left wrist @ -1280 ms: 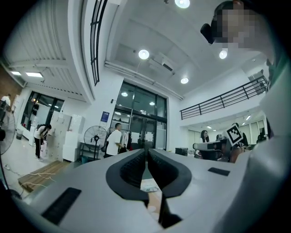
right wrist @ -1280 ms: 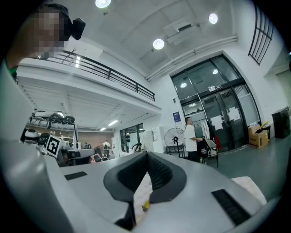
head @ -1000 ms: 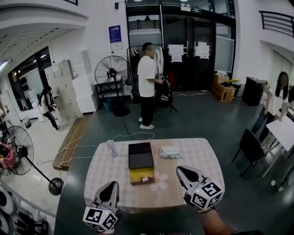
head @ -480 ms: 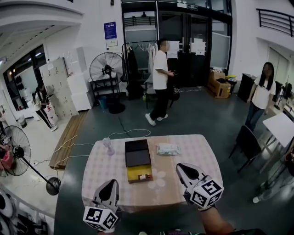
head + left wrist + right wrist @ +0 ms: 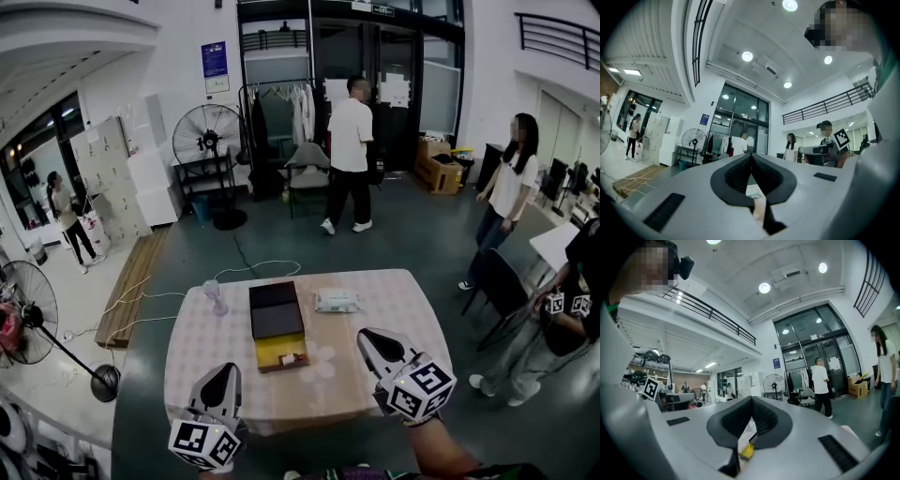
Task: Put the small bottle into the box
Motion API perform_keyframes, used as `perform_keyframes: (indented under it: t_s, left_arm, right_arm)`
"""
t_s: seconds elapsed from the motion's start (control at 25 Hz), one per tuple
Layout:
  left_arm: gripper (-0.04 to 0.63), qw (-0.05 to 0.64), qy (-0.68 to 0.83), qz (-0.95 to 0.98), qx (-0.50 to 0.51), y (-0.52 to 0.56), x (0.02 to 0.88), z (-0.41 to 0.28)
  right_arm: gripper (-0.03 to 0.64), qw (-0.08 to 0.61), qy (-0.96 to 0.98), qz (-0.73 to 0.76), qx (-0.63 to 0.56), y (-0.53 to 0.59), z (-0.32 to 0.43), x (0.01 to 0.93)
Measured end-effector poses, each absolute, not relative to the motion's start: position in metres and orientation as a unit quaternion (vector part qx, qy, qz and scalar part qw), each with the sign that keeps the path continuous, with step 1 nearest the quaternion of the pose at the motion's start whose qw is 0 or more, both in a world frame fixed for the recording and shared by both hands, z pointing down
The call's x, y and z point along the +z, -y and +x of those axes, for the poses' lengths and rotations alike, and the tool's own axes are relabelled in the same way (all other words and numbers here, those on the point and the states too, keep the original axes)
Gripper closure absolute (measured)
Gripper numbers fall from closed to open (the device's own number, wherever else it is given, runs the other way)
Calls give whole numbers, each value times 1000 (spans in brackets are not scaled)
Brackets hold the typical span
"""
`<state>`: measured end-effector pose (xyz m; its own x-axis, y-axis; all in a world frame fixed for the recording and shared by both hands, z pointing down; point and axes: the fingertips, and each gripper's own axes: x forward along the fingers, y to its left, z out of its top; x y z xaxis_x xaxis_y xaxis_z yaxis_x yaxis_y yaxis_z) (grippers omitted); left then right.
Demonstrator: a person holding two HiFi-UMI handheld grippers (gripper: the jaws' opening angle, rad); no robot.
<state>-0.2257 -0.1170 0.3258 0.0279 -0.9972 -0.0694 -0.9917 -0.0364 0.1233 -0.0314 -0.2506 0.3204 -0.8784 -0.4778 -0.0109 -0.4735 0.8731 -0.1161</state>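
The open box (image 5: 279, 339) lies in the middle of the table; its black lid is folded back and its yellow inside (image 5: 283, 355) faces me. A small dark bottle-like thing (image 5: 292, 359) lies in the yellow part; it is too small to make out further. My left gripper (image 5: 225, 369) hovers at the table's near left edge, shut and empty. My right gripper (image 5: 365, 335) hovers right of the box, also shut with nothing in it. In the left gripper view the pads (image 5: 740, 171) meet, and in the right gripper view the pads (image 5: 761, 416) meet too.
A packet of wipes (image 5: 336, 301) lies behind the box to the right, and a small clear stand (image 5: 213, 292) is at the back left. Pale round discs (image 5: 323, 362) lie beside the box. A dark chair (image 5: 494, 281) stands right of the table. People (image 5: 352, 155) walk behind it.
Both grippers have stayed where they were. The person in the white shirt has walked to the right, and another person has come nearer at the right side.
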Motion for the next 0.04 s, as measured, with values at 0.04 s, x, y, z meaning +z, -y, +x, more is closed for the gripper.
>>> perform_keyframes:
  t_s: [0.04]
  left_arm:
    - [572,20,694,717,-68,118,325,-226]
  right_arm:
    - [612,20,-967,-247,-56,251,-33,320]
